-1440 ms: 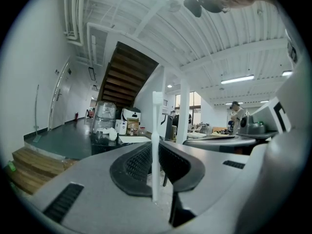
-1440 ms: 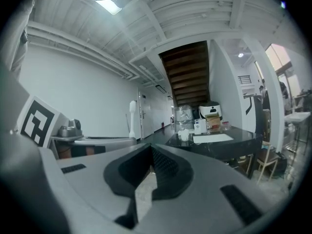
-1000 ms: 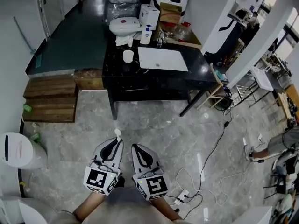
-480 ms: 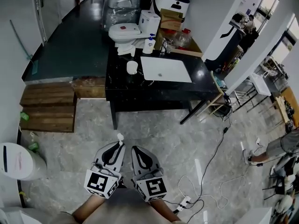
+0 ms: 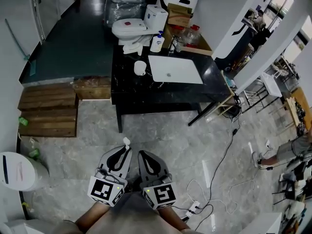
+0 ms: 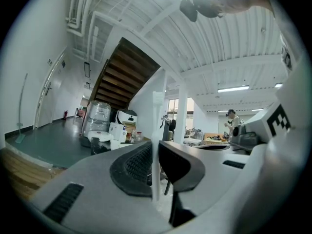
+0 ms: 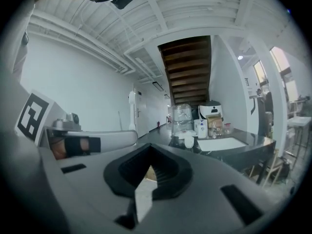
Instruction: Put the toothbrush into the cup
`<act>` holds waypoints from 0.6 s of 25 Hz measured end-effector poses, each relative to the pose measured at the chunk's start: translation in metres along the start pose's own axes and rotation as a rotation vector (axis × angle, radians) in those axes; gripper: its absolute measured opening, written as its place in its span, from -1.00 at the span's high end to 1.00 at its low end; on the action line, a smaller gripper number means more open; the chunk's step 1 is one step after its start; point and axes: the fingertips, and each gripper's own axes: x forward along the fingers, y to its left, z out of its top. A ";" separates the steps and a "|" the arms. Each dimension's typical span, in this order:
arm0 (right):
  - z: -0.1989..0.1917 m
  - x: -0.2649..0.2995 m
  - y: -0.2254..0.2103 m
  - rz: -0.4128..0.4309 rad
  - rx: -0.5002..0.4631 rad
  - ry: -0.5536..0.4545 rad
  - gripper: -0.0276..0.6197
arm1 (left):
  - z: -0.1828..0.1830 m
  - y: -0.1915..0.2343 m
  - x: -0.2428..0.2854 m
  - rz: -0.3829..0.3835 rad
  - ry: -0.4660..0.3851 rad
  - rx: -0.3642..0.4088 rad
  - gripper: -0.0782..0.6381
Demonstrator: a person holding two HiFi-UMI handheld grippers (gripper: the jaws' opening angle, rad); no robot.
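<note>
Well, in the head view I stand on the floor well apart from the black bench (image 5: 122, 89), with both grippers held low and close in front of me. My left gripper (image 5: 125, 148) is clamped on the toothbrush (image 5: 126, 141), whose white head pokes out past the tips toward the bench. I hold it by the handle, I'd say, so the free end can go into the cup first. The cup (image 5: 140, 68) stands on the bench just beside the left edge of the white sink (image 5: 175, 69), and I cannot tell whether anything is in it. My right gripper (image 5: 145, 156) sits just beside the left one, closed and carrying nothing, since one gripper seems enough for this job. In the left gripper view the toothbrush (image 6: 156, 130) runs upright between the two pads, pinched low on its shaft with the bristle end high above the tips. In the right gripper view the pads meet with nothing between them, and the cup (image 7: 188, 141) shows far ahead on the bench beside the sink. I judge this to be the carrying step, with the approach to the bench not yet made.
</note>
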 end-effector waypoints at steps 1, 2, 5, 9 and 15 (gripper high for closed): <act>0.002 0.002 -0.002 -0.004 -0.003 -0.001 0.90 | 0.000 0.001 0.002 -0.004 -0.002 -0.003 0.65; 0.005 0.005 -0.005 -0.008 -0.007 -0.003 0.90 | 0.001 0.002 0.005 -0.008 -0.004 -0.004 0.65; 0.012 0.016 -0.017 -0.015 -0.013 -0.018 0.90 | 0.004 0.008 0.018 -0.010 -0.012 0.002 0.65; 0.018 0.033 -0.038 -0.023 -0.004 -0.038 0.90 | 0.006 0.017 0.041 -0.008 -0.018 0.010 0.65; 0.032 0.065 -0.076 -0.010 -0.001 -0.062 0.90 | 0.014 0.033 0.087 0.006 -0.023 0.020 0.65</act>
